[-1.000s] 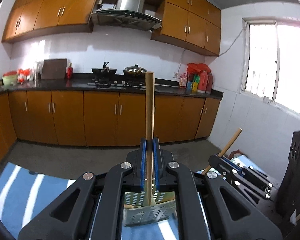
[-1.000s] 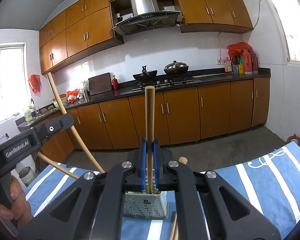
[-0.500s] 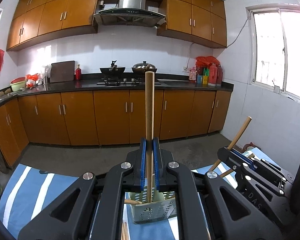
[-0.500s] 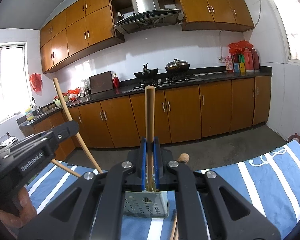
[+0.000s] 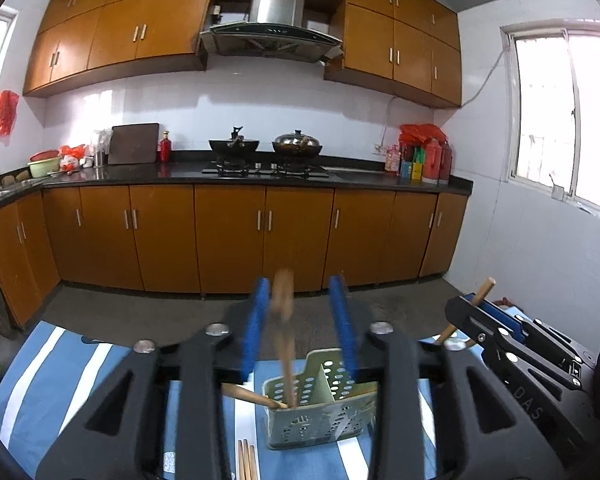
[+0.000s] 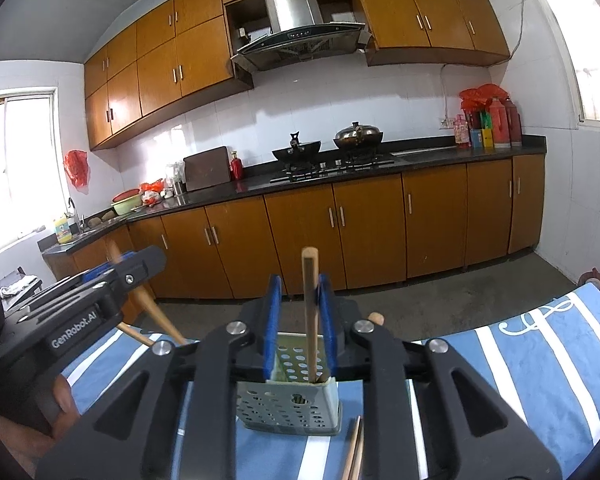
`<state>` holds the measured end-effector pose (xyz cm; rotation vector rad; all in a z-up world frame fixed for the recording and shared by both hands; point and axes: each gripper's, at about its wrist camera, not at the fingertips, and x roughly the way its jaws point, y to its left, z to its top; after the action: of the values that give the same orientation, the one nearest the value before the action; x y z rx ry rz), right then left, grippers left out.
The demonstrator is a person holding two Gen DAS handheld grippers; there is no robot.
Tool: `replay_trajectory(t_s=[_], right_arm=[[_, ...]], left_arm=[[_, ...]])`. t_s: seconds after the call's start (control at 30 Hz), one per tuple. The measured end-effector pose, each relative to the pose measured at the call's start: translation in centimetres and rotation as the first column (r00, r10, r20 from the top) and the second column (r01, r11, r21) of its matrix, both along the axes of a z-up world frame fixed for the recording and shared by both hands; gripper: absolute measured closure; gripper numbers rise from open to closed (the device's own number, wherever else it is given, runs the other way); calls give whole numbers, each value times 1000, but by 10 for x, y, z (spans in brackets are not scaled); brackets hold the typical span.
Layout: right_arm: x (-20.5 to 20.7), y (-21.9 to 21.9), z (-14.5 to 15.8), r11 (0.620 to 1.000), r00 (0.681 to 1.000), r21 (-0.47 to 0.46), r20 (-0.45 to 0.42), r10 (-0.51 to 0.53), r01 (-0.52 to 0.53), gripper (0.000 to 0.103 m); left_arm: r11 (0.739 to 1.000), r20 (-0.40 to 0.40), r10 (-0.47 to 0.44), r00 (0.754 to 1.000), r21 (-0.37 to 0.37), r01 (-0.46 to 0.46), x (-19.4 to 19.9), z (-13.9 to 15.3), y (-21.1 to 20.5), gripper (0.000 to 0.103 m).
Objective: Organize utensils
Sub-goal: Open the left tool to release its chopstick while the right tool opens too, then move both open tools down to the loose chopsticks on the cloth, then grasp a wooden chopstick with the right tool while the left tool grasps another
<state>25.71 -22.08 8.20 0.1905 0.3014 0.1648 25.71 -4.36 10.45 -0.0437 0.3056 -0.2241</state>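
Observation:
A pale green perforated utensil caddy [image 5: 320, 412] stands on the blue striped cloth, below both grippers; it also shows in the right wrist view [image 6: 292, 404]. My left gripper [image 5: 300, 320] is open; a wooden handle [image 5: 284, 320], blurred, stands loose between its blue pads with its lower end in the caddy. My right gripper [image 6: 298, 320] is open; a wooden stick [image 6: 311, 312] stands between its pads in the caddy. Another wooden utensil [image 5: 252, 394] leans out of the caddy's left side.
Loose wooden chopsticks [image 5: 246, 460] lie on the blue and white striped cloth [image 5: 60, 380] in front of the caddy. The right gripper's body [image 5: 520, 344] is at the right in the left wrist view. Kitchen cabinets and a stove stand beyond the table.
Both grippers have opened and let go of their wooden handles, which have dropped lower into the caddy. The left one is still moving.

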Motion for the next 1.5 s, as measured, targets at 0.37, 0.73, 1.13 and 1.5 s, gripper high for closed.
replay_trajectory(t_s=[0.37, 0.73, 1.13, 1.5], right_arm=[[-35, -11, 18, 1000, 998, -6, 61, -10, 10, 73], [-90, -51, -68, 994, 983, -90, -164, -83, 68, 64], [-89, -14, -191, 997, 839, -65, -545, -12, -28, 83], [-79, -46, -189, 986, 822, -112, -544, -168, 127, 95]], left_arm=[[998, 23, 38, 999, -56, -37, -17, 22, 31, 67], [996, -169, 78, 982, -29, -84, -71, -57, 96, 62], [999, -430, 24, 902, -26, -39, -82, -161, 83, 62], [998, -491, -14, 871, 49, 43, -90, -188, 61, 74]])
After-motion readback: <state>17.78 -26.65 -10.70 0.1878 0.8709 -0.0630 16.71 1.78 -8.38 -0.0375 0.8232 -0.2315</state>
